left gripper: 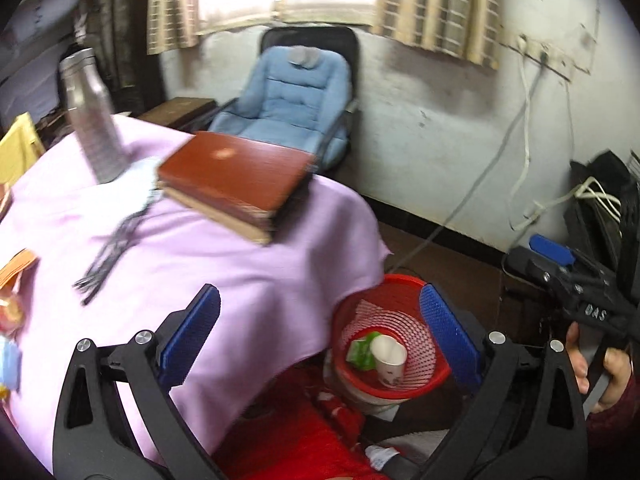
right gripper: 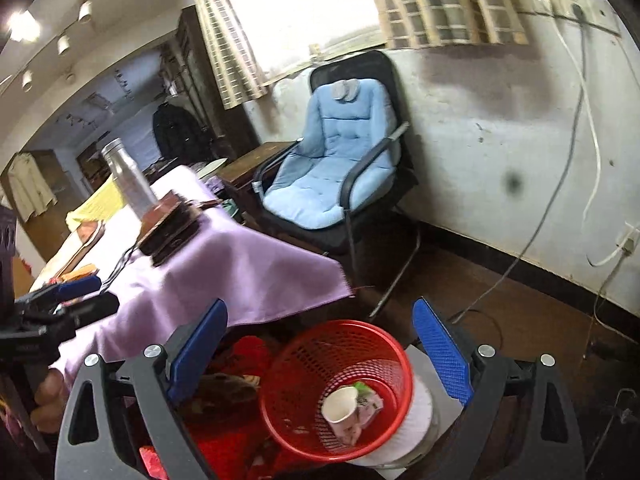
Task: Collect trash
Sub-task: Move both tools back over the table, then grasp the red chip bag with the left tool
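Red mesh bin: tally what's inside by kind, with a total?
In the red plastic mesh wastebasket:
White paper cup with a floral print: 1
Green crumpled wrapper: 1
Total: 2
Nothing else shows inside; part of the bin's floor is hidden by its near wall. Both grippers, left and right, are open and hold nothing.

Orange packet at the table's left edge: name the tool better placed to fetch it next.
Left. The left tool hangs open over the purple-clothed table, where the orange packet lies near its left side. The right tool is open above the red basket, off the table's corner.
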Motion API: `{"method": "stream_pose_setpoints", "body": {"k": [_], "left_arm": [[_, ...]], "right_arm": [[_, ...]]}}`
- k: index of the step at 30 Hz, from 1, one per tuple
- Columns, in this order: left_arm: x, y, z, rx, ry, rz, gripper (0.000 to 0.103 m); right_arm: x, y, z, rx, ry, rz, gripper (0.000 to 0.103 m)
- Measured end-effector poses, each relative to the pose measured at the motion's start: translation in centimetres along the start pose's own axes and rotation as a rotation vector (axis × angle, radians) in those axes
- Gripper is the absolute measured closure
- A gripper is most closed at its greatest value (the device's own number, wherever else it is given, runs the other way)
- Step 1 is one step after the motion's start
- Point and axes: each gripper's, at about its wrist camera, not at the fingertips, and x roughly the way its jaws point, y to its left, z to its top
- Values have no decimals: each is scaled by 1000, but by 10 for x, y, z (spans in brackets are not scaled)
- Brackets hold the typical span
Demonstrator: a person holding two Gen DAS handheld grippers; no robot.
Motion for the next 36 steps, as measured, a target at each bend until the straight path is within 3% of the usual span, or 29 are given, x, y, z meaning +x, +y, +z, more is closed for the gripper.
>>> {"method": "stream_pose_setpoints", "body": {"k": [9,15,21,28,31,36], "left_arm": [[-56,69,-17,-115,-86,113,7],[-96,139,-47,-217,-111,243,7],[-127,225,-82,-334,-82,437,7],[-147,322,-129,-502,-5,575,7],[-153,349,-136,-534,3,592,7],[-149,380,-120,-553,-8,527,7]], "right_arm": [[-8,88,14,-138,-21,125,6],[2,157,17,-226,6,235,6],[22,234,11,-331,56,340,6],[53,308,6,-421,124,428,6],[67,329,3,-433,153,455,6],[81,356,-2,-442,180,477,6]]}}
